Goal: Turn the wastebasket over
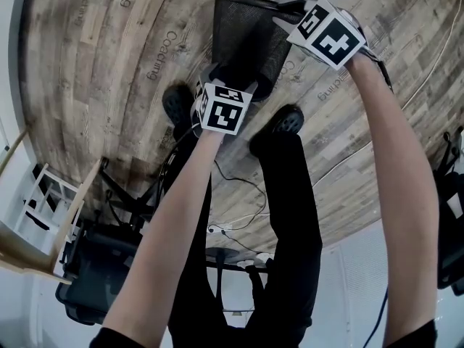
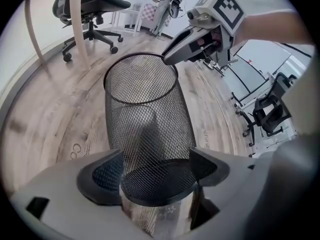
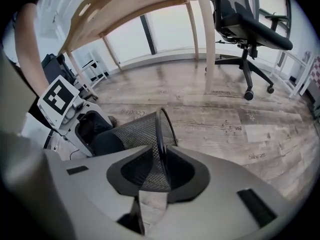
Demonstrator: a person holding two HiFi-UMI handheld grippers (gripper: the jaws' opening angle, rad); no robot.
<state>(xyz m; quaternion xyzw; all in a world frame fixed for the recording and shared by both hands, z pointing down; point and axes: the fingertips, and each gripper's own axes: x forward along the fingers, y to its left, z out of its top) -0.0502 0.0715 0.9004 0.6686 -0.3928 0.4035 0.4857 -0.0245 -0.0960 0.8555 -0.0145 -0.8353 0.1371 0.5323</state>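
Floorboards [image 1: 94, 64], left tool [image 2: 157, 174] gripping wastebasket [image 2: 145, 109] base, right tool [image 3: 161, 176] seemingly rim

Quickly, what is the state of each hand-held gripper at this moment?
Left hand-held gripper: closed, holding the wastebasket by its base.
Right hand-held gripper: closed, holding the same wastebasket by its rim.

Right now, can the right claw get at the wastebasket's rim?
Probably yes: the rim of the wastebasket already stands between the jaws of the right claw, with nothing blocking it. The left claw holds the base, well clear.
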